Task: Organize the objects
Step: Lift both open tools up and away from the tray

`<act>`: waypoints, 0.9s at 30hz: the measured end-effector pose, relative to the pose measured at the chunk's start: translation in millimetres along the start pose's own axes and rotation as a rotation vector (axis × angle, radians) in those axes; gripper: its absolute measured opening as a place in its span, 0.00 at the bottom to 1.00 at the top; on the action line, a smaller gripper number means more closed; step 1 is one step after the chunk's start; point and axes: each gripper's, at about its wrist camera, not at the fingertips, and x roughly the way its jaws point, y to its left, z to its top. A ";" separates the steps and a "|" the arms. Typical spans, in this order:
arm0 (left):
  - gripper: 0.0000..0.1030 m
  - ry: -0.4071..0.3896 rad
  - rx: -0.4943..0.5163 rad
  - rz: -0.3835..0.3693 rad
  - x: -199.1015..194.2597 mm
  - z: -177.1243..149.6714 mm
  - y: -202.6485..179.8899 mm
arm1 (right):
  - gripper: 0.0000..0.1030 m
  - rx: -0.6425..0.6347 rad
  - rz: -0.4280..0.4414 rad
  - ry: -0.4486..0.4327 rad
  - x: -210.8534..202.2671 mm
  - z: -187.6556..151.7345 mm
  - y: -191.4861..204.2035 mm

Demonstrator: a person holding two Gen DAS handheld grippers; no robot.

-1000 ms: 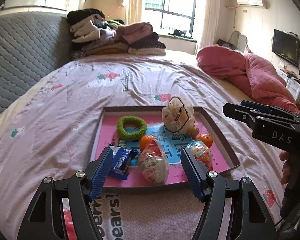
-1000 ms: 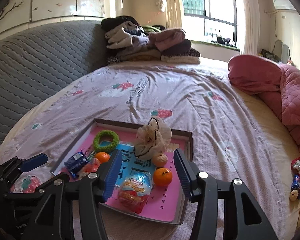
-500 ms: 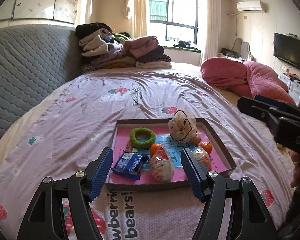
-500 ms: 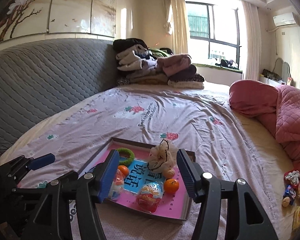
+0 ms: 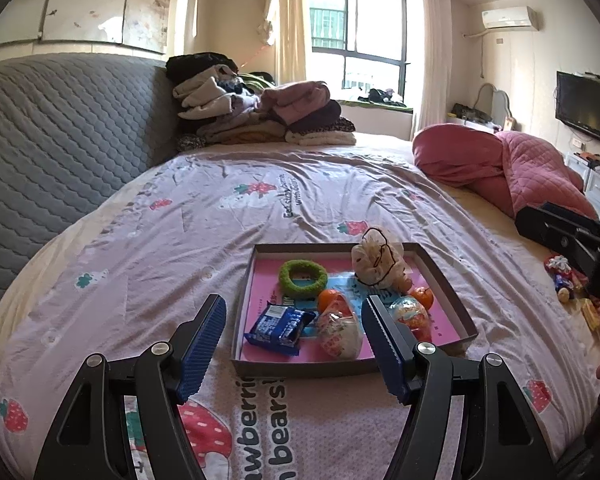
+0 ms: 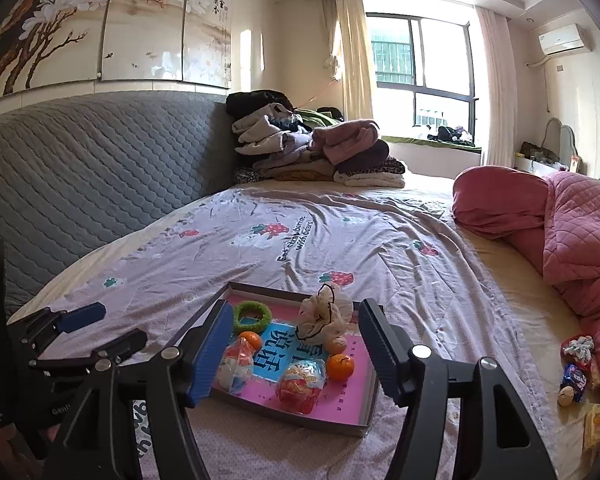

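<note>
Snacks and small toys sit gathered in a shallow cardboard tray [image 5: 440, 280] on a strawberry-print bedsheet [image 5: 228, 216], with both grippers held back over the near edge of the bed. The left gripper [image 5: 292, 344] and the right gripper [image 6: 290, 354] each hang with fingers spread wide, grasping nothing. Counted in the tray: one green fuzzy ring [image 5: 303, 278], one beige mesh pouf [image 5: 376, 262] with a dark cord, one blue snack packet [image 5: 279, 325], two clear-wrapped toy eggs [image 5: 338, 332] [image 6: 301, 382], two tangerines [image 6: 340, 367] [image 6: 249, 339] and what looks like one walnut [image 6: 336, 345]. All appear light. The ring and pouf are soft and should squash under a pinch, so either can be taken across its body. The packet is thin and crinkly, probably best gripped by a sealed end. The wrapped eggs look slick and rounded, likely to slip unless pinched across the widest part. The tangerines would bruise under a hard squeeze. A few more items [image 6: 576, 372] lie loose on the bed by a pink quilt [image 6: 572, 220], well apart from the tray; their number is too small to tell.
</note>
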 end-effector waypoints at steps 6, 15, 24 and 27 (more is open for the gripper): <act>0.70 -0.010 -0.003 0.007 -7.9 -2.2 3.0 | 0.65 0.010 -0.005 0.011 -4.5 -14.9 1.1; 0.70 -0.025 -0.008 0.001 -16.2 -9.5 3.8 | 0.65 0.058 -0.025 0.011 -10.4 -38.1 -4.0; 0.70 -0.003 0.008 0.006 -10.9 -26.0 -1.7 | 0.66 0.067 -0.067 0.025 -8.0 -56.5 -3.0; 0.70 0.004 0.011 0.015 -8.1 -31.0 -1.2 | 0.66 0.069 -0.073 0.024 -8.1 -60.0 -2.2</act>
